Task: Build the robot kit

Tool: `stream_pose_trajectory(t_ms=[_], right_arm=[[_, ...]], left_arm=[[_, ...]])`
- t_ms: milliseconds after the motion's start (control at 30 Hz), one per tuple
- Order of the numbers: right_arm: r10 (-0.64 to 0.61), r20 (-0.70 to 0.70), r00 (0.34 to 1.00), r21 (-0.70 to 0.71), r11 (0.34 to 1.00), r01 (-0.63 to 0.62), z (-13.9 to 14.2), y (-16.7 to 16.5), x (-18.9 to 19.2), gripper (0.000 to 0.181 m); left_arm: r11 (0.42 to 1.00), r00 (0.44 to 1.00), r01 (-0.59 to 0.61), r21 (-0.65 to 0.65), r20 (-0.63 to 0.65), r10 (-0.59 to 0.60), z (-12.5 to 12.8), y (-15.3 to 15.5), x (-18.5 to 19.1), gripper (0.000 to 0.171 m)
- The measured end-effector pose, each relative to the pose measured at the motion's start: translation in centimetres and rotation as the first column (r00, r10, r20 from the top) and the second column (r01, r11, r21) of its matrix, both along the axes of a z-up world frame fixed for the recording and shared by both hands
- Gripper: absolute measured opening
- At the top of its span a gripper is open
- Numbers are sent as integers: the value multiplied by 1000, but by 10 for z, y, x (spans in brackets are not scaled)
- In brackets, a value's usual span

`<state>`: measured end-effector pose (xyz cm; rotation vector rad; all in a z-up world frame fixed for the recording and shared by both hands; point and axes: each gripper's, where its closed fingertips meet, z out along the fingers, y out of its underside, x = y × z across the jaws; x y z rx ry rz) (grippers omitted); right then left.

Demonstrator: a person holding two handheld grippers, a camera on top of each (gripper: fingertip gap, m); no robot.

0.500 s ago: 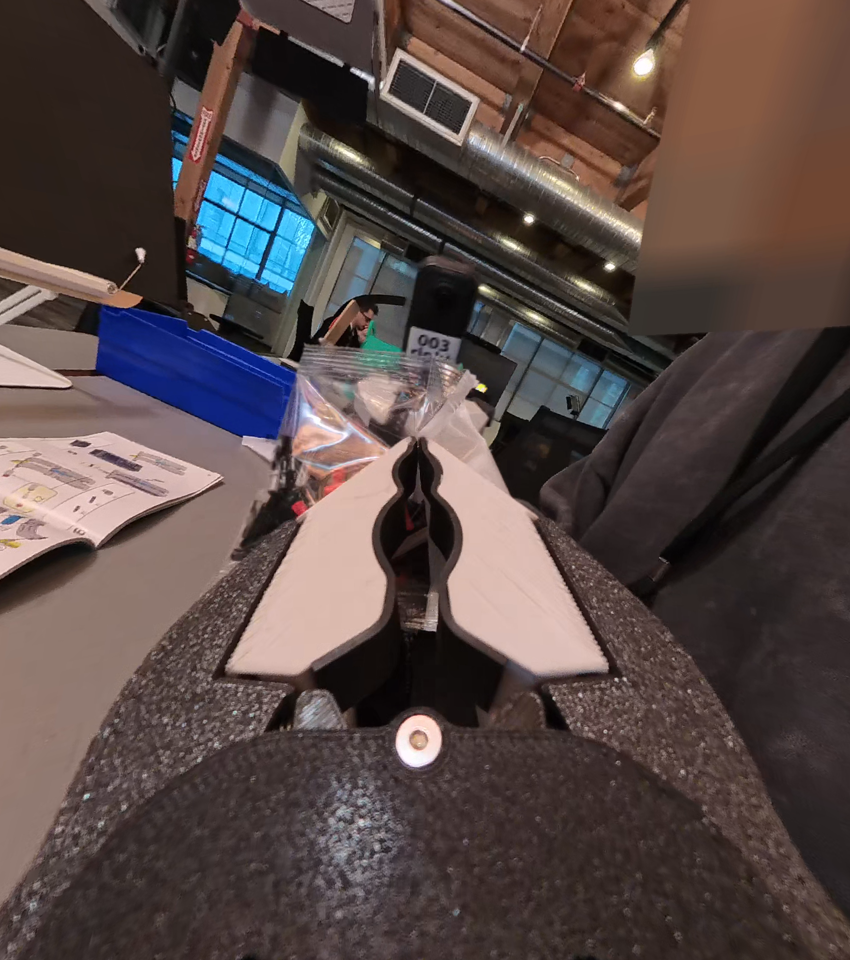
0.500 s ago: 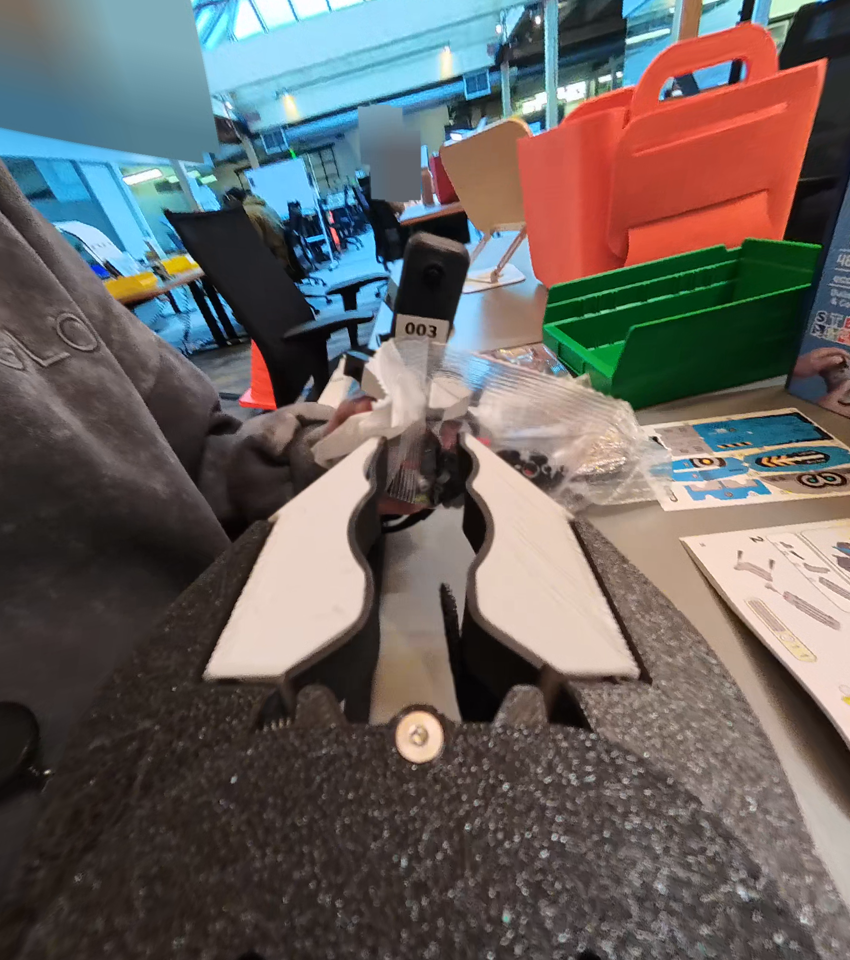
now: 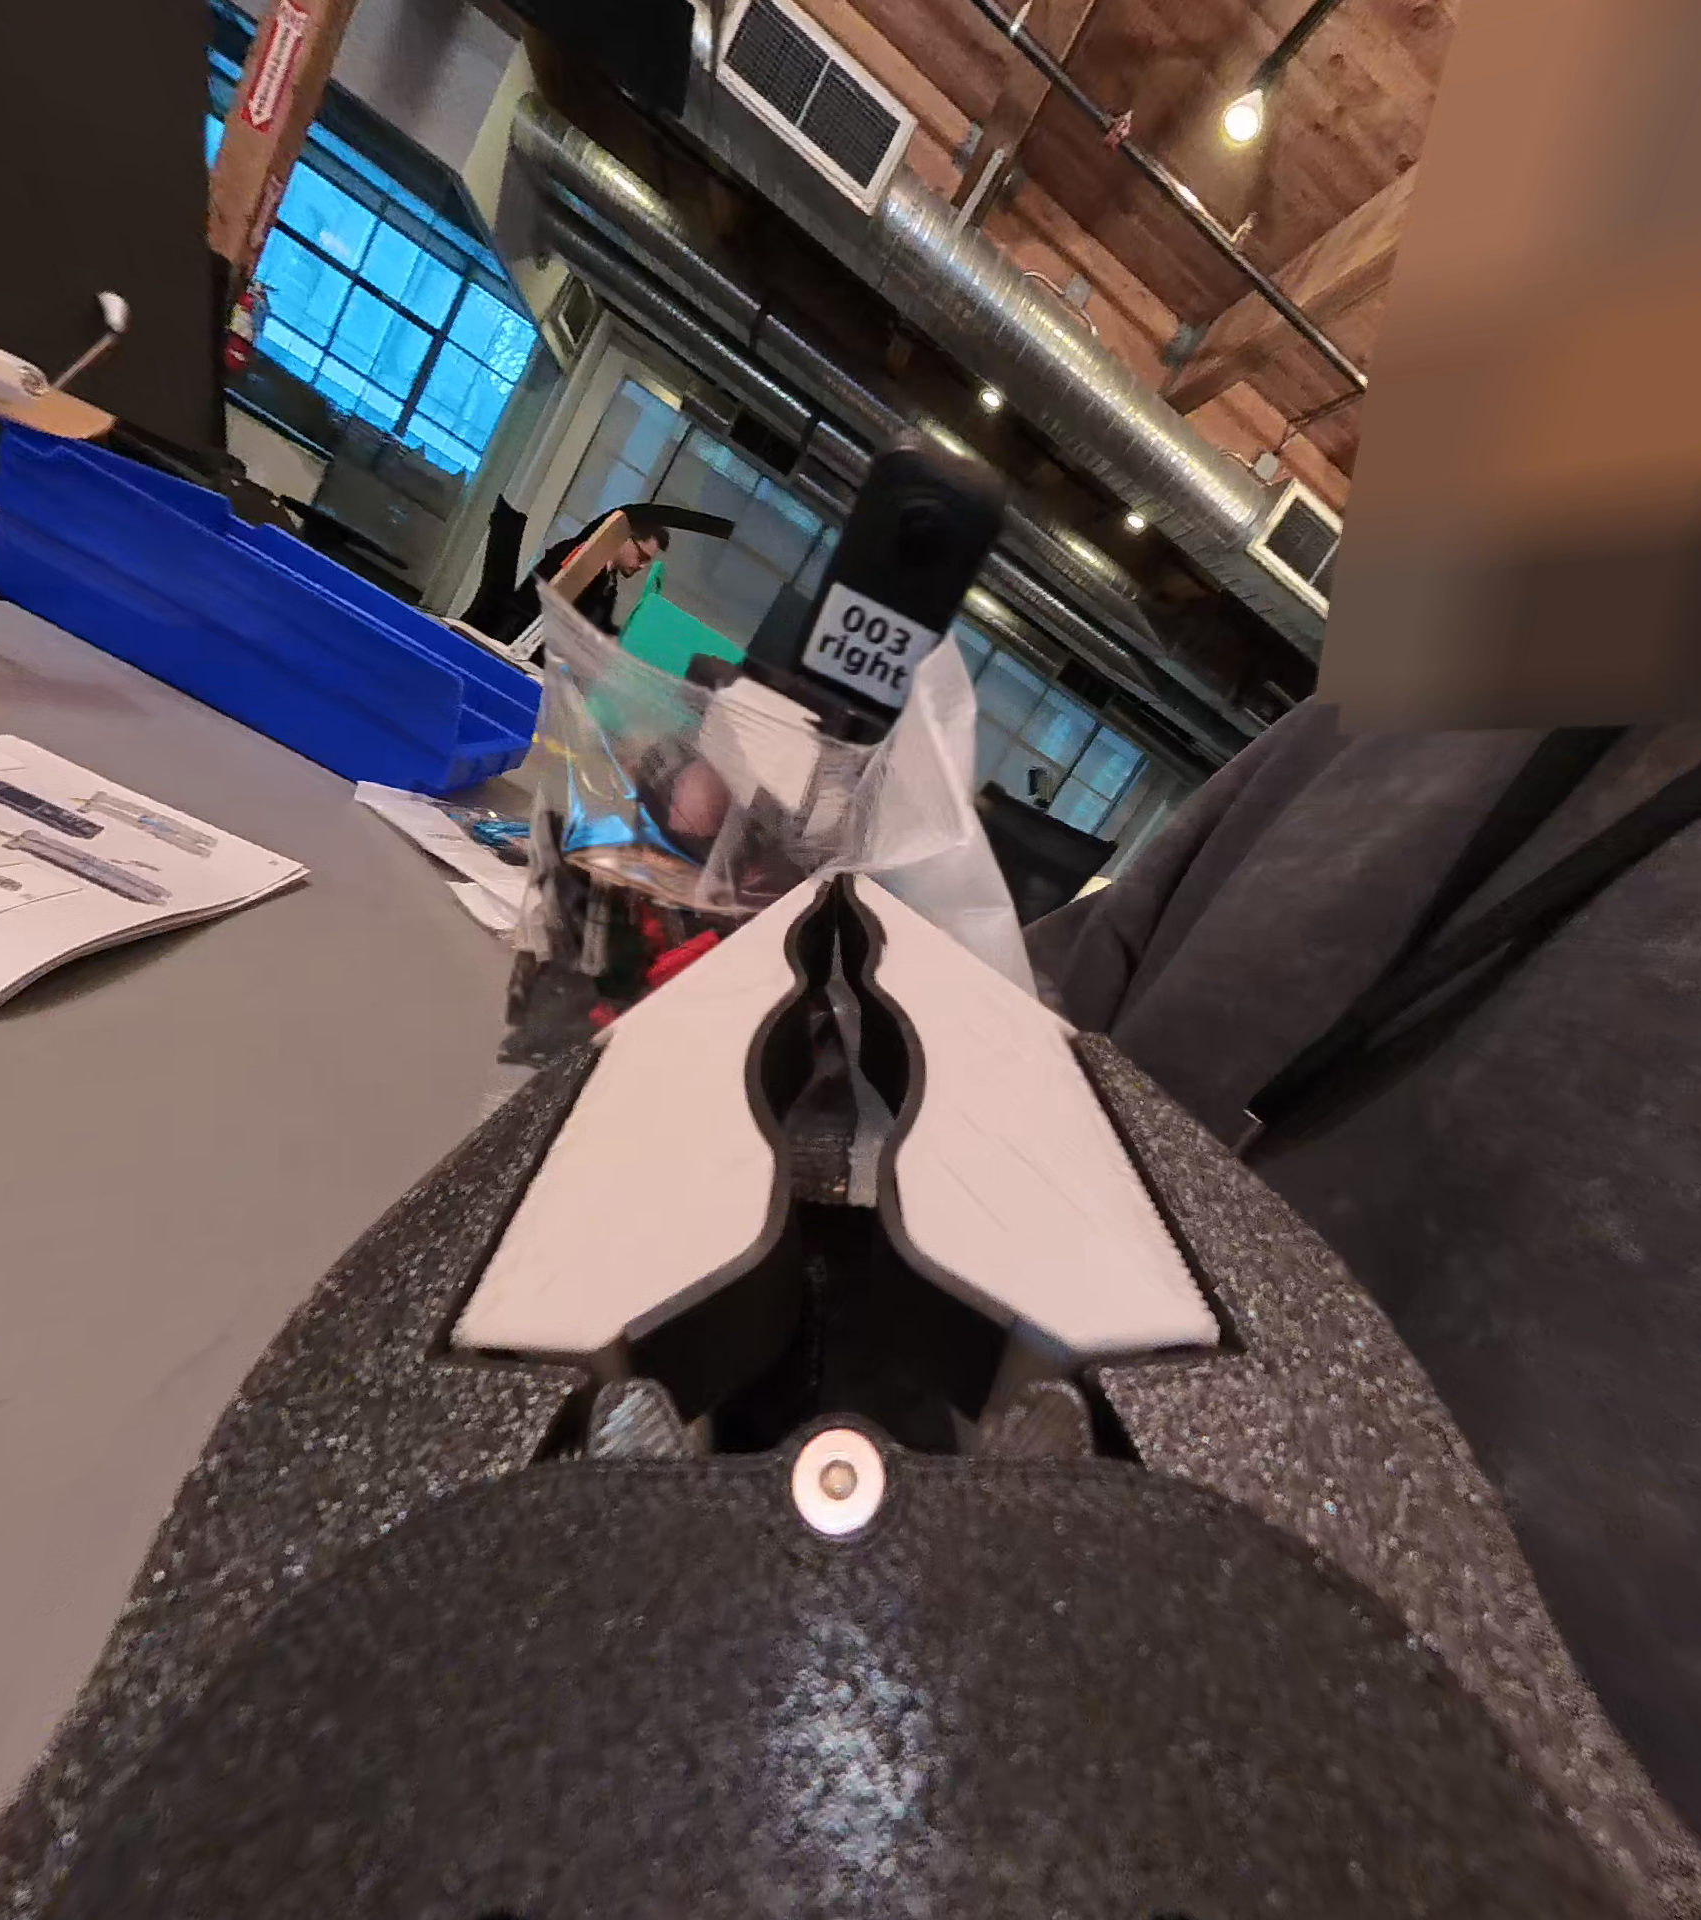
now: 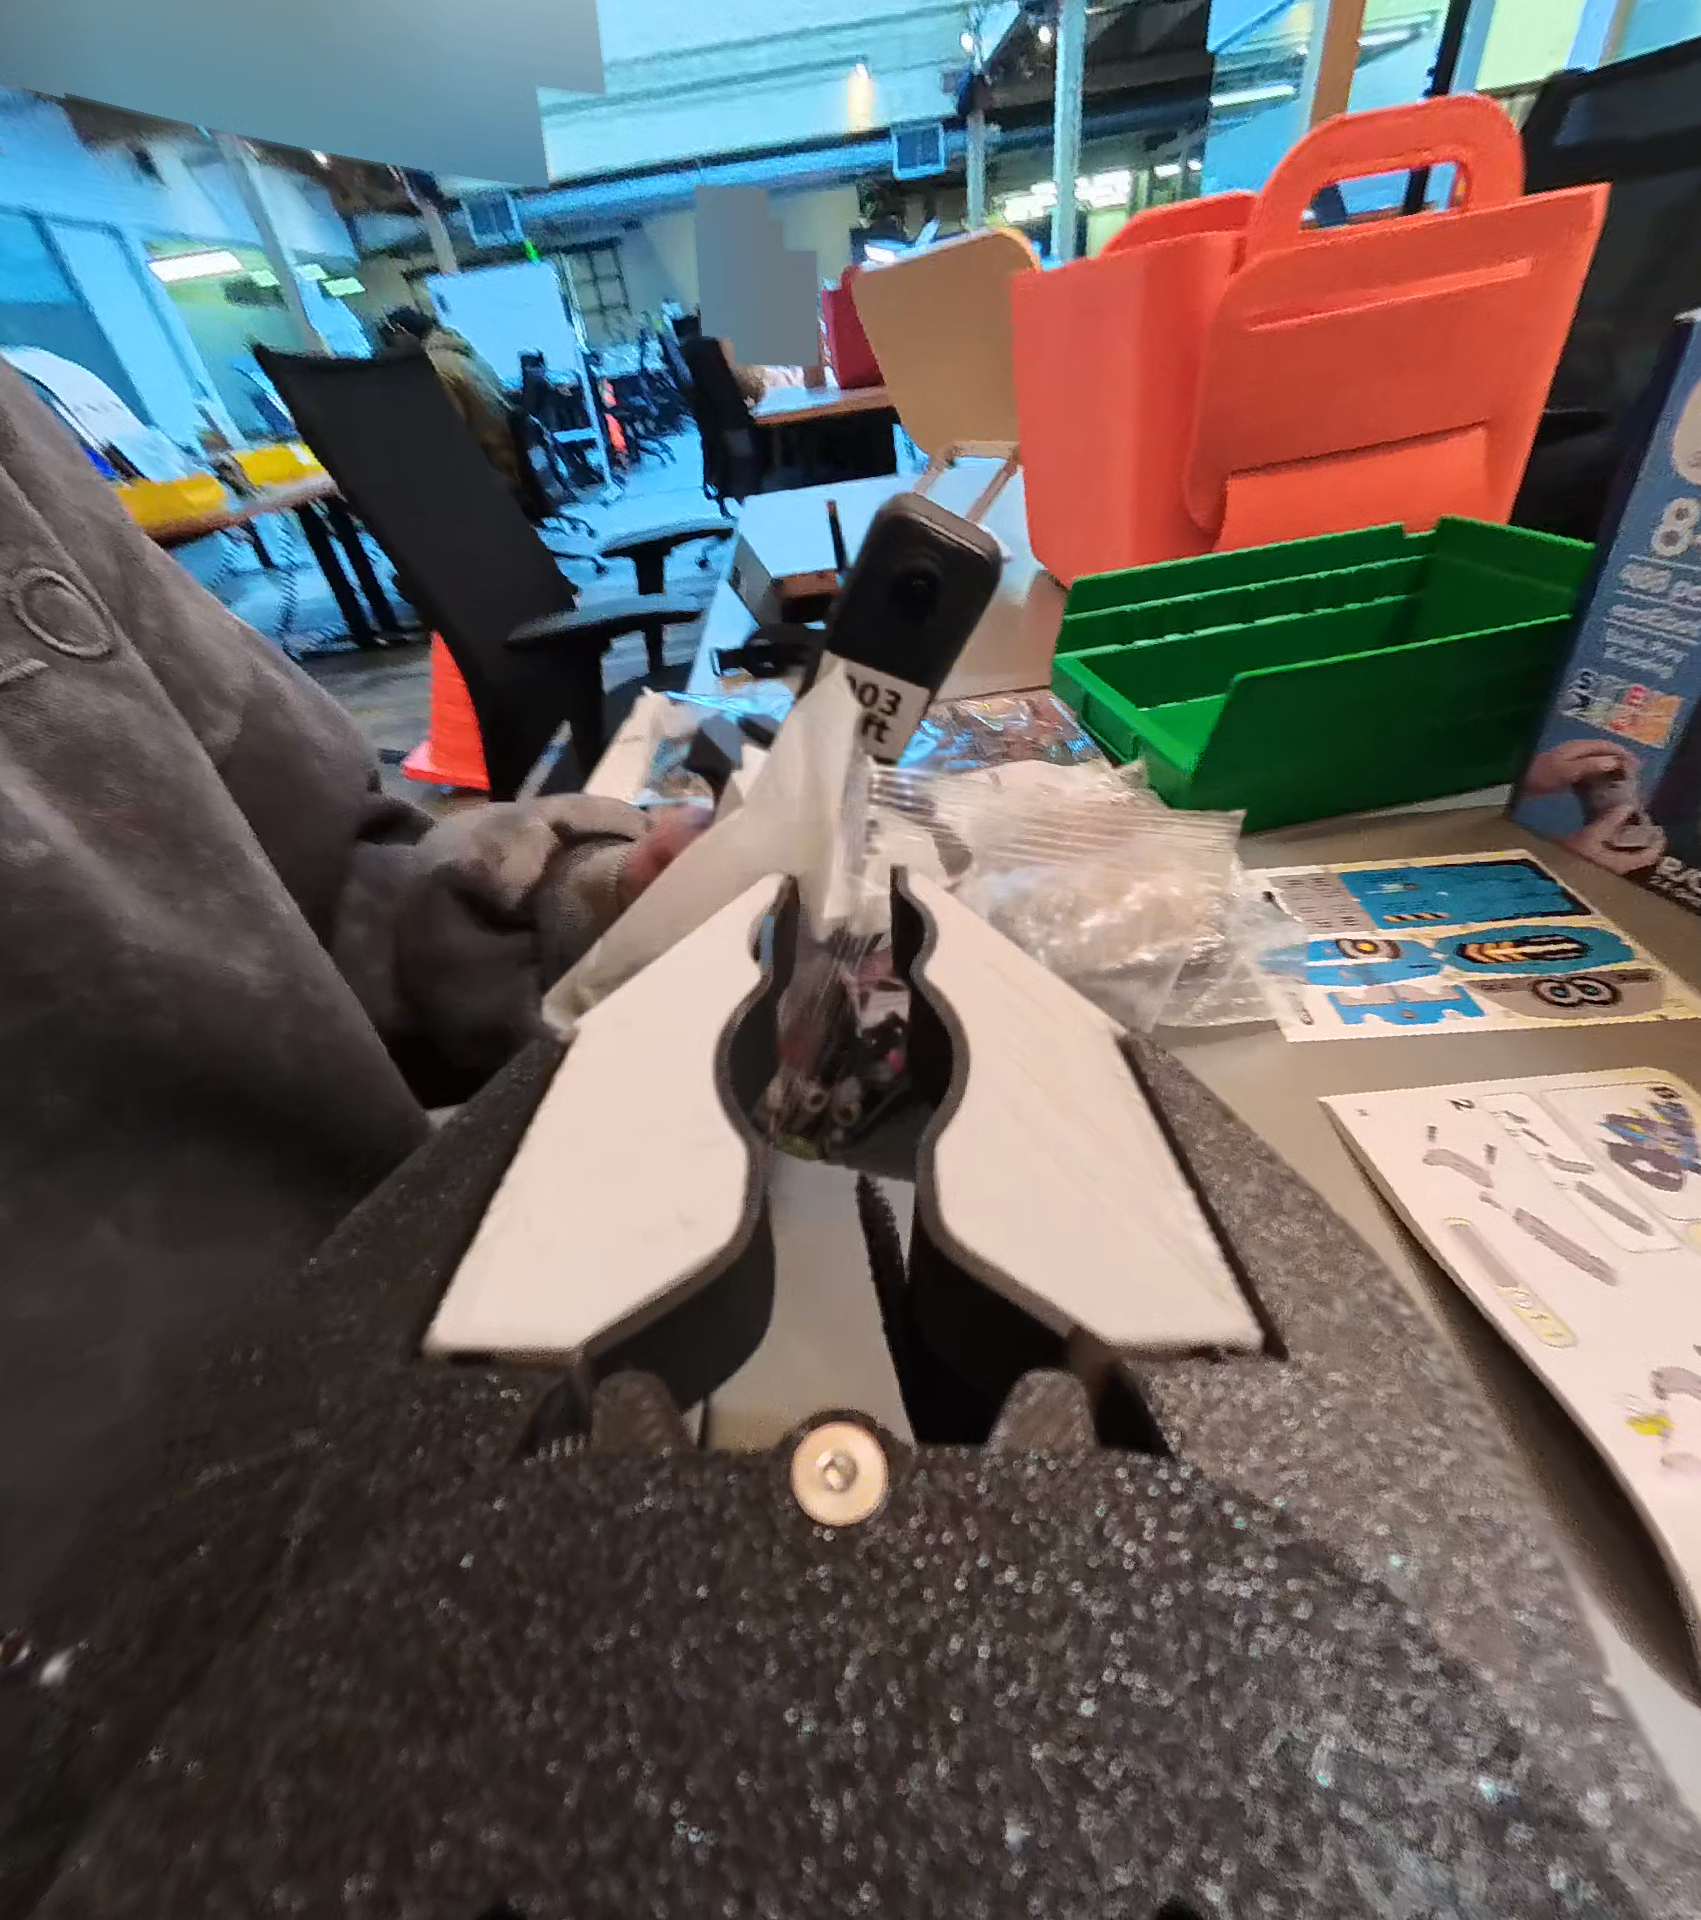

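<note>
A clear plastic bag (image 3: 680, 800) of small dark and red parts hangs between my two grippers, just above the grey table (image 3: 150, 1195). My left gripper (image 3: 838, 883) is shut on one thin edge of the bag, jaws nearly touching. My right gripper (image 4: 841, 883) is shut on the other side of the bag (image 4: 830, 1049), with small parts bunched between its fingers. The grippers face each other closely: the right gripper's black camera (image 3: 893, 561) shows in the left wrist view, the left one's (image 4: 913, 592) in the right. A crinkled clear part of the bag (image 4: 1085, 894) lies to the right.
A blue bin (image 3: 243, 623) and an open instruction booklet (image 3: 46, 862) lie left. A green bin (image 4: 1324, 665), an orange felt bag (image 4: 1345, 343), a blue toy box (image 4: 1698, 623), a sticker sheet (image 4: 1469, 945) and an instruction sheet (image 4: 1604, 1299) lie right. A person's grey sleeve (image 4: 150, 883) is close.
Both grippers have tilted and shifted while keeping hold of the bag. The bag now stands taller between them, with its parts bunched deeper between the right gripper's fingers.
</note>
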<state>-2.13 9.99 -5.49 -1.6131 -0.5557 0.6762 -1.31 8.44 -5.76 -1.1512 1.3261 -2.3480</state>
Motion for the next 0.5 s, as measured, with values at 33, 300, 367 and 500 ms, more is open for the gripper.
stream_pose_trajectory(t_ms=[33,300,367,500], right_arm=[[-14,19,1000,-9,1000,14,-2,1,1,16],[88,11,996,-107,991,-86,-11,-17,-2,2],[153,-31,988,-106,982,-155,-9,-26,-4,0],[218,-37,975,-148,964,-221,-16,-33,-6,0]], left_arm=[[1000,1000,-13,7,-8,13,-2,0,1,0],[988,1000,10,156,-10,-9,-12,-12,-2,0],[986,999,51,157,10,-54,-9,-16,-7,0],[969,998,59,241,-5,-59,-17,-23,-9,0]])
